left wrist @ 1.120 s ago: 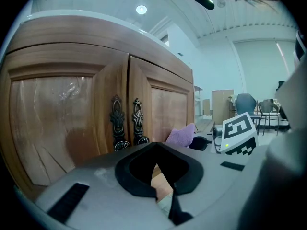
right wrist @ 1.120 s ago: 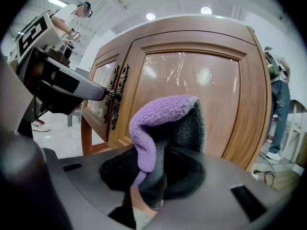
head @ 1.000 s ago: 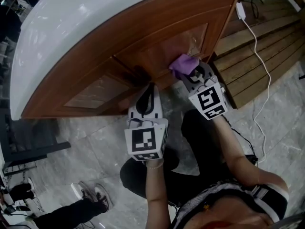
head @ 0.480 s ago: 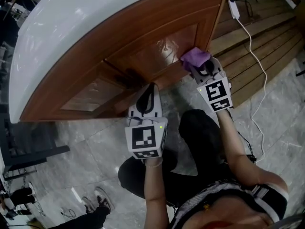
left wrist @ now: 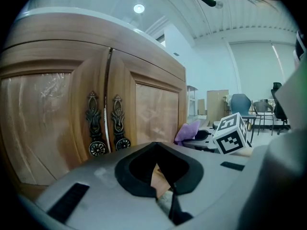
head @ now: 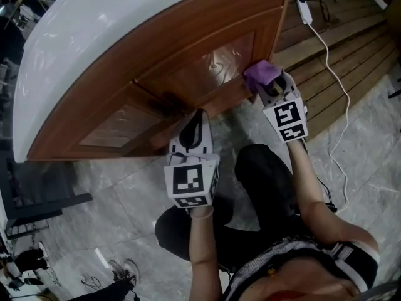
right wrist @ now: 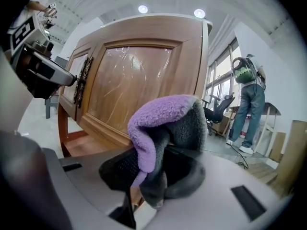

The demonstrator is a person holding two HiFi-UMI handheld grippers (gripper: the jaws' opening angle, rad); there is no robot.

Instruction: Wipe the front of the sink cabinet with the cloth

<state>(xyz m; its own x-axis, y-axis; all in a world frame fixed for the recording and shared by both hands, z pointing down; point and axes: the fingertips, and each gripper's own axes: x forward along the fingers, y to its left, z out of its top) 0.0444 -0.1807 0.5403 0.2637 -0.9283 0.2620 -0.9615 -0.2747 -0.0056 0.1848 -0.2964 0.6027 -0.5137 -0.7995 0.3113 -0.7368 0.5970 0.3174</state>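
Observation:
The wooden sink cabinet (head: 188, 55) has two doors with dark ornate handles (left wrist: 103, 128) under a white countertop (head: 81, 36). My right gripper (head: 266, 83) is shut on a purple and grey cloth (head: 260, 74), which presses against the lower right corner of the right door (right wrist: 139, 85). In the right gripper view the cloth (right wrist: 165, 128) bulges out of the jaws. My left gripper (head: 193, 127) is shut with nothing in it and points at the doors' middle seam, a little short of the wood.
A white cable (head: 332, 49) with a plug block runs over wooden planks (head: 351, 36) to the right of the cabinet. The marble floor (head: 100, 199) lies below. A person (right wrist: 247, 104) with a backpack stands far off to the right.
My right gripper has carried the cloth to the right along the bottom of the right door, from near its middle to its lower right corner. The left gripper has stayed put.

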